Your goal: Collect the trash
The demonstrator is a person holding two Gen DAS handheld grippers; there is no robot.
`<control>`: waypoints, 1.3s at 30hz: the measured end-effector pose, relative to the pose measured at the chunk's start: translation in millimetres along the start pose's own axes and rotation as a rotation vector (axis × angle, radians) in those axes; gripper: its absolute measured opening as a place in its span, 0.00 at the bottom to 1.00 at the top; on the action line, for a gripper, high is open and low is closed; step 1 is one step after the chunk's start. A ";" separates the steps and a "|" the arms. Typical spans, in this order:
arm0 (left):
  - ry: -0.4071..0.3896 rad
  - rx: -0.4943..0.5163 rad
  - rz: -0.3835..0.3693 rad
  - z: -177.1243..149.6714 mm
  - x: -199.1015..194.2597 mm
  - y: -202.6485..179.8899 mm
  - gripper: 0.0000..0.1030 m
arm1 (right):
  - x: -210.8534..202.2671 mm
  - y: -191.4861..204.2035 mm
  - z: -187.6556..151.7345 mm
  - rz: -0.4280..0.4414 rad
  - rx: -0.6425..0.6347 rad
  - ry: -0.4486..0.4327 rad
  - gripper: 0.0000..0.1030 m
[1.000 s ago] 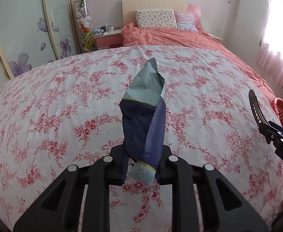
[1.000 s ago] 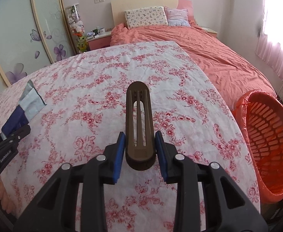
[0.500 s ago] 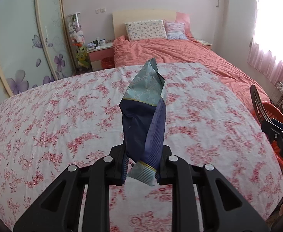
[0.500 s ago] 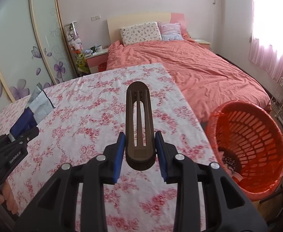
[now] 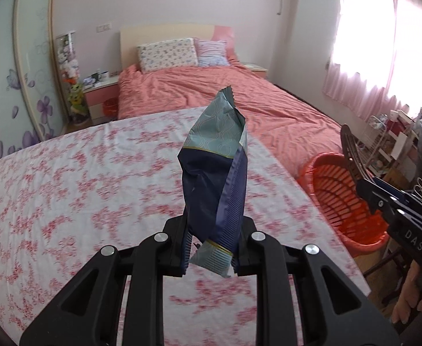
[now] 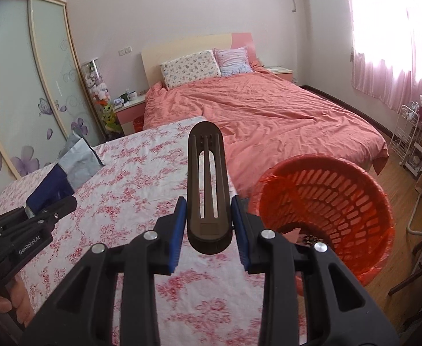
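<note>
My left gripper is shut on a dark blue and teal snack wrapper, which stands up from the jaws above the floral-covered table. The same wrapper and left gripper show at the left of the right wrist view. My right gripper is shut on a dark brown slotted oval plastic piece, held over the table's right edge. An orange slotted basket stands on the floor just right of it, with some scraps at its bottom. In the left wrist view the basket lies right of the table, partly behind the right gripper.
A bed with a pink cover lies beyond the table. Sliding wardrobe doors with purple flowers line the left wall. A white wire rack and clutter stand by the curtained window at right. A hand grips the left tool's handle.
Both grippers have risen and swung right with their loads still held. The orange basket has come much further into both views, and the table now fills less of each.
</note>
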State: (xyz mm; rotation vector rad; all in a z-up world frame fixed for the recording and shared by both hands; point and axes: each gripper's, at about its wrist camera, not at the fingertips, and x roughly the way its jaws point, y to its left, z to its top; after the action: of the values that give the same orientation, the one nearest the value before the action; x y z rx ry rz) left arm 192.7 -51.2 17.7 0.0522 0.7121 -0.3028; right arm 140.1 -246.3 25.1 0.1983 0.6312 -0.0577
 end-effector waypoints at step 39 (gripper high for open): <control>0.040 0.119 -0.108 -1.1 45.5 -112.7 0.86 | -12.3 -158.6 -6.6 -0.216 0.218 -0.084 0.83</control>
State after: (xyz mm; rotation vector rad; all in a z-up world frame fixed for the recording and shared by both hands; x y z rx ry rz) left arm 191.7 -170.3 -6.5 0.1338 0.7373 -0.4488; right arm 108.2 -400.3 0.8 0.3355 0.5601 -0.3426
